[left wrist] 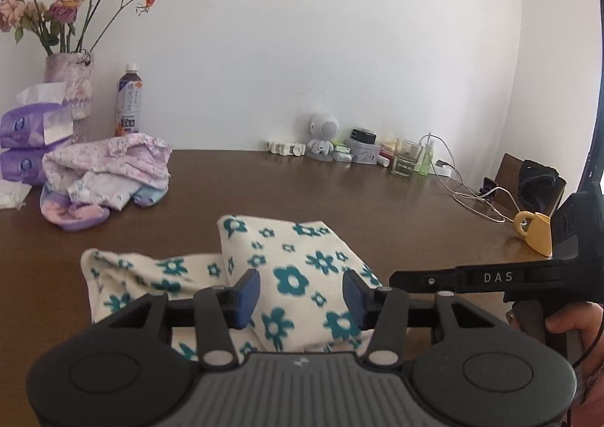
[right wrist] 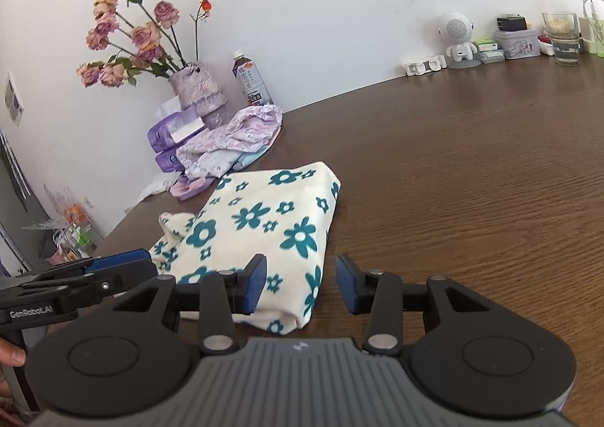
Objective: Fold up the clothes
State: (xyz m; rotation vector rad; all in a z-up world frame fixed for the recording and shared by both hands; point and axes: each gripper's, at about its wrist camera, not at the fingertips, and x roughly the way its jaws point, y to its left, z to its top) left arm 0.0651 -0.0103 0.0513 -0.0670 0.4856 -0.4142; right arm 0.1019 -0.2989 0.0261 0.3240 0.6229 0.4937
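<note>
A cream garment [left wrist: 298,276] printed with teal flowers lies on the brown wooden table [left wrist: 339,193], folded into a thick, roughly rectangular bundle. Its top layer is smooth and slopes to a rounded fold on the far edge; the right edge is a neat doubled fold. On the left a looser, wrinkled layer sticks out from under the top panel, with a puckered corner. The flowers vary in size, each with a pale centre.

The left gripper [left wrist: 302,293] hovers over the near edge of the garment with its jaws apart, the blue pads [left wrist: 249,297] spread either side of a large flower, gripping nothing. The right gripper [right wrist: 300,283] sits at the garment's near right corner, jaws also apart: the left pad is over the cloth, the right pad over bare table. Whether either gripper touches the fabric cannot be told.

Beyond the garment to the left lies a heap of pink and lilac clothes [left wrist: 109,174], and behind that purple tissue packs [left wrist: 34,125], a vase of faded roses [left wrist: 70,83] and a drinks bottle [left wrist: 128,102] against the white wall. Beyond the garment to the right stand a small white robot figure [left wrist: 322,136], a glass [left wrist: 406,157] and a yellow mug [left wrist: 536,231].
</note>
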